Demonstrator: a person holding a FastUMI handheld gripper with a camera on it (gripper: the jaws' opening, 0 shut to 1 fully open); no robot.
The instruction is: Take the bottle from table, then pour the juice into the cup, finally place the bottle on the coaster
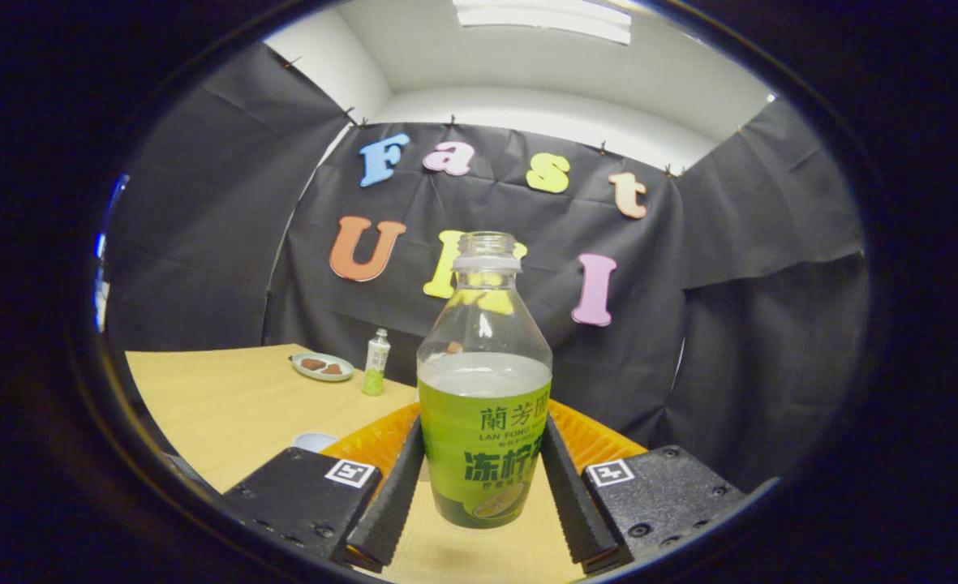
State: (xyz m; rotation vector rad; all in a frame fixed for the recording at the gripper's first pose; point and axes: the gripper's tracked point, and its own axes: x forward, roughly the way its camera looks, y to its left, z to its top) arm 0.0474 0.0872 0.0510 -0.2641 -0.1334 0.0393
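A clear plastic bottle (484, 381) with a green label and no cap stands upright between my fingers. Pale juice fills it to just above the label. My gripper (483, 426) is shut on the bottle, one finger pressing on each side of the label. Its base seems to hang a little above the wooden table (227, 405). Behind the bottle and the fingers lies an orange ribbed coaster (369, 442), showing on both sides. The rim of a pale cup (315, 441) peeks out just left of the coaster, beside my left finger; the rest of the cup is hidden.
Farther back on the table stand a small green-and-white bottle (376, 362) and a grey-green plate (322, 367) with brown pieces on it. The table's edge runs close behind the coaster, with black cloth walls beyond.
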